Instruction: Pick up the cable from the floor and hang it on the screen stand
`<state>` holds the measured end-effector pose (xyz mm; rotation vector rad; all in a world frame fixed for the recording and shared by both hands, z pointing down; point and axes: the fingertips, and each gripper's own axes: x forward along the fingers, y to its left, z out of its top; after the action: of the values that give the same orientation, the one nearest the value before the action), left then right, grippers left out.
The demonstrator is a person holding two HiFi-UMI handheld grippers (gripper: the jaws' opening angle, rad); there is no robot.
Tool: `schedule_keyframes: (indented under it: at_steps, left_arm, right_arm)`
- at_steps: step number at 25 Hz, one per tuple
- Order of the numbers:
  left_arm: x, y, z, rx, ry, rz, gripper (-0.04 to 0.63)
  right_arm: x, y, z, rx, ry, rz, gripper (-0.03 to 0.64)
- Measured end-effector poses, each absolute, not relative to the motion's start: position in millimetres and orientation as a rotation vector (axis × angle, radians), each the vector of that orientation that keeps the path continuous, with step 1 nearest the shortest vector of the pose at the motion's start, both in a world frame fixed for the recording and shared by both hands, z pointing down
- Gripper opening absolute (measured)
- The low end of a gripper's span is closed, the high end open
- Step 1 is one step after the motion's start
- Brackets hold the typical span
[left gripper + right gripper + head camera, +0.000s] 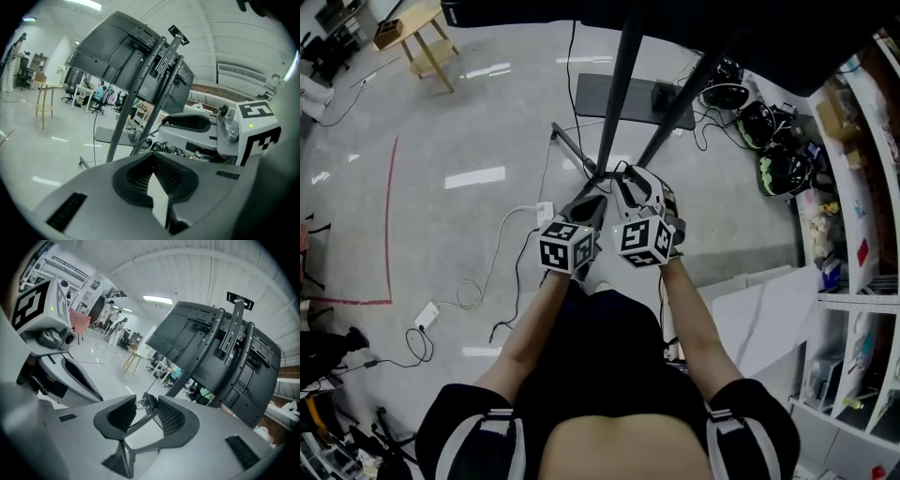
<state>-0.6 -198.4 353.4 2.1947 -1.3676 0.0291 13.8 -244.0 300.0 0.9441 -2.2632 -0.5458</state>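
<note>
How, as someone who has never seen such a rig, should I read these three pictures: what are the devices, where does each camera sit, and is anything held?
There is no robot here. A person holds a left gripper and a right gripper, one in each hand. Each has two jaws, and the black-and-white cubes are parts of them. The head view comes from a camera on the person's head, looking down past both arms to the grey floor. The other two pictures come from a camera riding on each gripper, looking along its jaws. On the floor lie loose cables and a white adapter. The dark screen stand rises just ahead. The right gripper's jaws appear closed on the dark end of the cable. The left gripper's jaws are together, with nothing visible between them.
</note>
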Motion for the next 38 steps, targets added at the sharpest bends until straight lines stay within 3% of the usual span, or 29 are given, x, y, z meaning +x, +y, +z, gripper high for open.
schedule_keyframes:
  at_steps: [25, 38]
  left_arm:
    - [-66.1, -257.8, 191.3, 2.545, -1.314, -0.062, 0.008]
    - [-60.5, -359.3, 100.3, 2.711, -1.390, -0.127, 0.006]
  right_arm:
    - [-85.9, -291.7, 72.8, 1.002, -2.297, -1.072, 0.163]
    - [-103.5, -369.9, -55.4, 1.050, -2.318, -1.306, 0.163]
